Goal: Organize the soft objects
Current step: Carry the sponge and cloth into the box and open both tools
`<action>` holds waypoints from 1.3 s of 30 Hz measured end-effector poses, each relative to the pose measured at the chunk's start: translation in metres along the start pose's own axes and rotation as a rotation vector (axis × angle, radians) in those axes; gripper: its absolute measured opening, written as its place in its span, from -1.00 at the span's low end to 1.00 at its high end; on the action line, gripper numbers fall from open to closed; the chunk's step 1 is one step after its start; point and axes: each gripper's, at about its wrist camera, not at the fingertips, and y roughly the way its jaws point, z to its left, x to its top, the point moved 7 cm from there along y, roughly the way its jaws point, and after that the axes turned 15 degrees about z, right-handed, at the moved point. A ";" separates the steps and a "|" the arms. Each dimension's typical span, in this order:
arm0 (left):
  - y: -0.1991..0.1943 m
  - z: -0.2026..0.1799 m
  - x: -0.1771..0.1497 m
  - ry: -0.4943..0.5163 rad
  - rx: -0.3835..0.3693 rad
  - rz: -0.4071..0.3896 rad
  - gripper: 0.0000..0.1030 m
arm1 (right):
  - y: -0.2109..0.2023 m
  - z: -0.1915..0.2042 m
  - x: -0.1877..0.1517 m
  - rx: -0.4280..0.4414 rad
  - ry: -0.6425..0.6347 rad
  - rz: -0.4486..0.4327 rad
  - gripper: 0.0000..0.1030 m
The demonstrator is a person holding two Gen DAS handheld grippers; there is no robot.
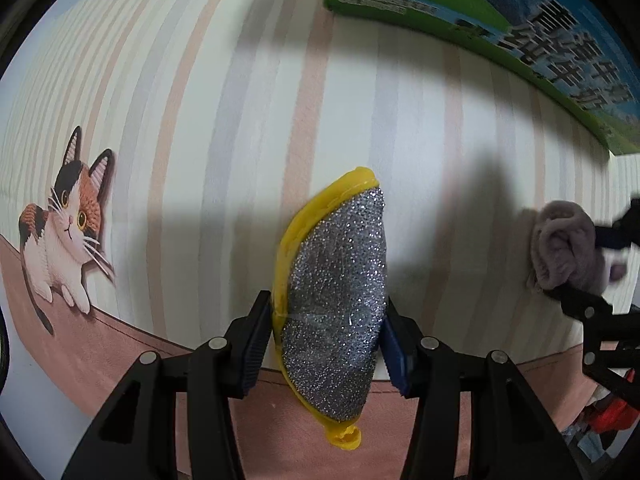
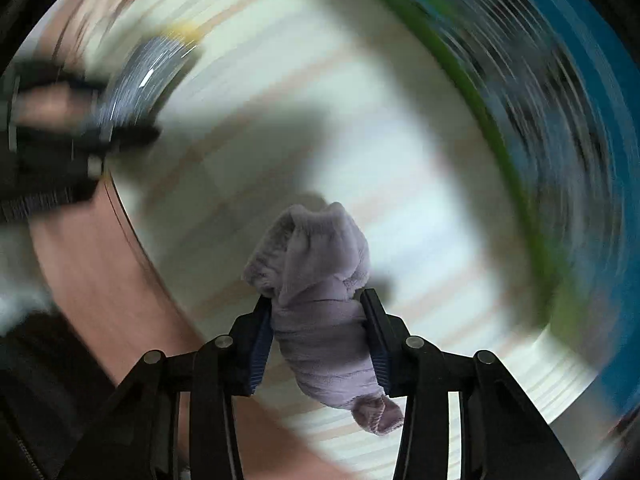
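My left gripper (image 1: 326, 340) is shut on a scouring pad (image 1: 336, 312) with a glittery silver face and a yellow rim, held upright above the striped tablecloth (image 1: 200, 140). My right gripper (image 2: 318, 334) is shut on a rolled lilac sock (image 2: 320, 308), also held off the cloth. The sock (image 1: 568, 244) and the right gripper also show at the right edge of the left wrist view. The left gripper and the pad (image 2: 140, 76) appear blurred at the upper left of the right wrist view.
A green and blue carton (image 1: 500, 20) stands at the far right of the table, blurred in the right wrist view (image 2: 560, 160). The cloth has a printed calico cat (image 1: 64, 232) at the left and a pink border (image 1: 100, 344) near me.
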 end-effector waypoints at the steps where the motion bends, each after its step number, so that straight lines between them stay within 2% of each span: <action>1: 0.000 -0.004 -0.003 0.010 0.005 0.001 -0.08 | 0.005 -0.007 -0.010 0.073 0.099 0.008 -0.13; 2: 0.001 -0.007 -0.003 0.003 -0.002 -0.015 -0.08 | 0.013 -0.016 -0.023 0.153 0.211 0.031 -0.13; 3: 0.001 -0.012 -0.006 0.014 0.000 -0.013 -0.08 | 0.027 -0.025 -0.042 0.289 0.358 0.070 -0.13; 4: 0.002 -0.017 -0.009 0.028 0.002 -0.010 -0.08 | 0.038 -0.027 -0.057 0.437 0.448 0.075 -0.13; 5: 0.003 -0.023 -0.012 0.040 0.005 -0.006 -0.08 | 0.043 -0.028 -0.066 0.513 0.493 0.062 -0.13; 8: 0.011 -0.031 -0.012 0.064 0.032 0.021 -0.05 | 0.059 -0.037 -0.094 0.594 0.615 -0.005 -0.09; 9: 0.012 -0.031 -0.010 0.066 0.036 0.015 -0.02 | 0.057 -0.039 -0.097 0.615 0.636 -0.030 0.13; 10: 0.013 -0.030 -0.008 0.065 0.034 0.019 0.01 | 0.060 -0.041 -0.102 0.624 0.656 -0.042 0.49; 11: 0.015 -0.029 -0.007 0.063 0.018 0.032 0.02 | 0.055 -0.044 -0.104 0.617 0.664 -0.058 0.62; 12: 0.016 -0.028 -0.005 0.064 0.004 0.041 0.13 | 0.051 -0.046 -0.109 0.607 0.663 -0.087 0.66; 16: 0.018 -0.021 0.003 0.041 -0.128 0.067 0.39 | 0.033 -0.048 -0.117 0.518 0.644 -0.127 0.66; 17: 0.020 -0.019 0.005 0.042 -0.140 0.071 0.41 | 0.011 -0.051 -0.108 0.493 0.641 -0.121 0.66; 18: 0.021 -0.017 0.006 0.042 -0.144 0.076 0.41 | 0.010 -0.052 -0.108 0.469 0.640 -0.109 0.66; 20: 0.025 -0.017 0.006 0.063 -0.122 0.086 0.41 | 0.008 -0.056 -0.110 0.446 0.632 -0.098 0.66; 24: 0.031 -0.026 0.001 0.096 -0.077 0.110 0.41 | 0.013 -0.040 -0.105 0.420 0.637 -0.078 0.66; 32: 0.044 -0.032 -0.005 0.109 -0.020 0.080 0.41 | 0.024 -0.024 -0.094 0.397 0.657 -0.060 0.64; 35: 0.037 -0.046 -0.011 0.115 0.033 0.066 0.22 | 0.032 -0.011 -0.079 0.388 0.669 -0.045 0.40; 37: 0.036 -0.050 -0.012 0.117 0.047 0.062 0.03 | 0.033 -0.013 -0.084 0.373 0.675 -0.048 0.29; 39: 0.036 -0.053 -0.011 0.114 0.045 0.064 -0.01 | 0.034 -0.009 -0.082 0.364 0.679 -0.048 0.28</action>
